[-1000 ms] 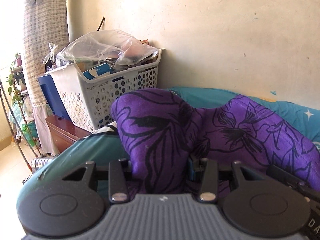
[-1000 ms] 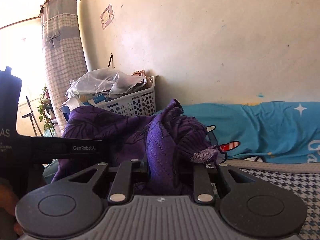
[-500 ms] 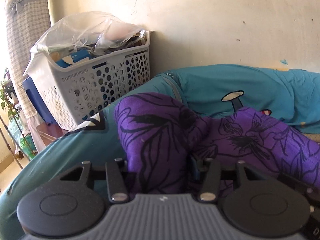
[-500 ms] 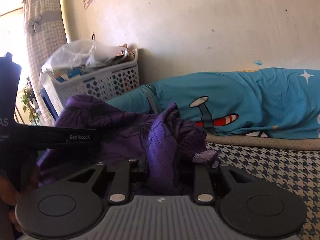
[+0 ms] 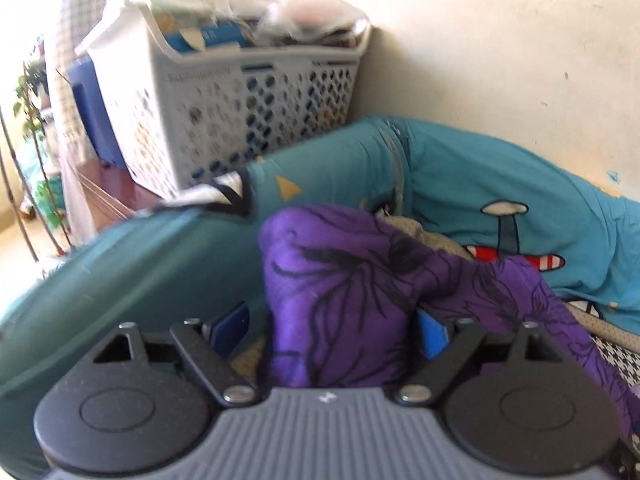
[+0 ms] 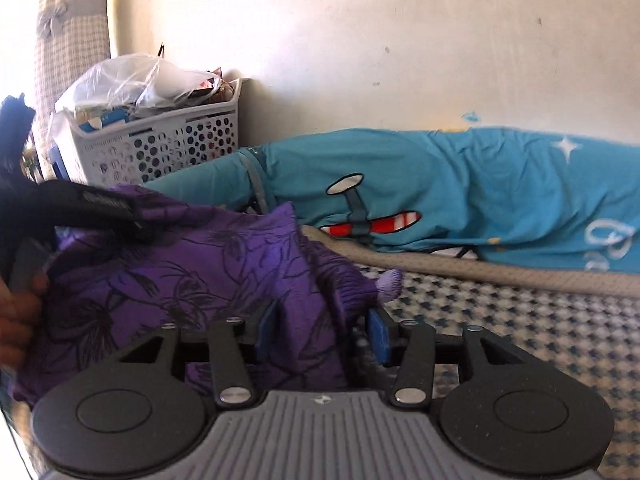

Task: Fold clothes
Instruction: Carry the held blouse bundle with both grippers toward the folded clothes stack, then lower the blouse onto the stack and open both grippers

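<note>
I'm seeing a soft purple garment (image 5: 352,292) with black floral linework bunching up in rumpled folds between the blue pads of my left gripper (image 5: 328,332), whose jaws are standing apart around it. My right gripper (image 6: 324,332) is likewise spread wide, cloth lying against its left pad only. It is sitting on a houndstooth mattress (image 6: 520,312), near a teal bedcover (image 6: 500,192) and a perforated white laundry basket (image 5: 224,120) by the scuffed wall (image 6: 400,40).

Home bedrm: bedding (image 6: 500,184), laundry basket (image 5: 224,108)
</note>
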Motion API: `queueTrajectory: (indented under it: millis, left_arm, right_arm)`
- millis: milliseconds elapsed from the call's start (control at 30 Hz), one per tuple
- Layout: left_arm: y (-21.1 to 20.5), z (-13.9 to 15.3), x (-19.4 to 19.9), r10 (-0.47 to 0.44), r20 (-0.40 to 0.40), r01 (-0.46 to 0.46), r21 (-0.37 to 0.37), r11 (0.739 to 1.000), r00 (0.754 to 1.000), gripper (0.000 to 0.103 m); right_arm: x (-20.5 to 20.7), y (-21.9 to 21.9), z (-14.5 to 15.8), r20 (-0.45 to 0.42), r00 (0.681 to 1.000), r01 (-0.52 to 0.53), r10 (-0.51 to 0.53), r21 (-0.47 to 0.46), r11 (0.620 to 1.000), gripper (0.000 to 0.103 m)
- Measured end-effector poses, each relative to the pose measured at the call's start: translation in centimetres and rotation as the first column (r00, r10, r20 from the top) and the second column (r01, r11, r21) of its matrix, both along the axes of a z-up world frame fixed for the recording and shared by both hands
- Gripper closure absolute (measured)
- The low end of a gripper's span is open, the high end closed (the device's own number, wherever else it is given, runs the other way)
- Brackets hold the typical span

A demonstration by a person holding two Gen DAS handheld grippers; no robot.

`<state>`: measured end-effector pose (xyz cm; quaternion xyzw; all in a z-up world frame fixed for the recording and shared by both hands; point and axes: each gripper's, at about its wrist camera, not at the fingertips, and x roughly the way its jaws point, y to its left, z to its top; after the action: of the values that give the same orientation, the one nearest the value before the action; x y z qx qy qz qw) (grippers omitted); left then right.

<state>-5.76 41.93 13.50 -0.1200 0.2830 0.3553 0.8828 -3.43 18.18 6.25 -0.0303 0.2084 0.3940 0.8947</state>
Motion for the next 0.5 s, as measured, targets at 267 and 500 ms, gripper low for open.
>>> queueTrajectory:
  millis: [267,500]
  left_arm:
    - [-0.2,2.9,-2.4,0.049,0.063,-0.054,0.081,0.995,0.997,0.016]
    - [0.7,2.1,-2.5,0.126,0.063,-0.132,0.109,0.985,0.99,0.011]
  right_arm:
    - [-0.9,-1.9,1.0,0.044,0.998,0.042,-0.042,0.002,0.999,0.057]
    - [-3.1,-1.9,2.3,0.145,0.988,-0.054,0.051,0.018,0.998,0.057]
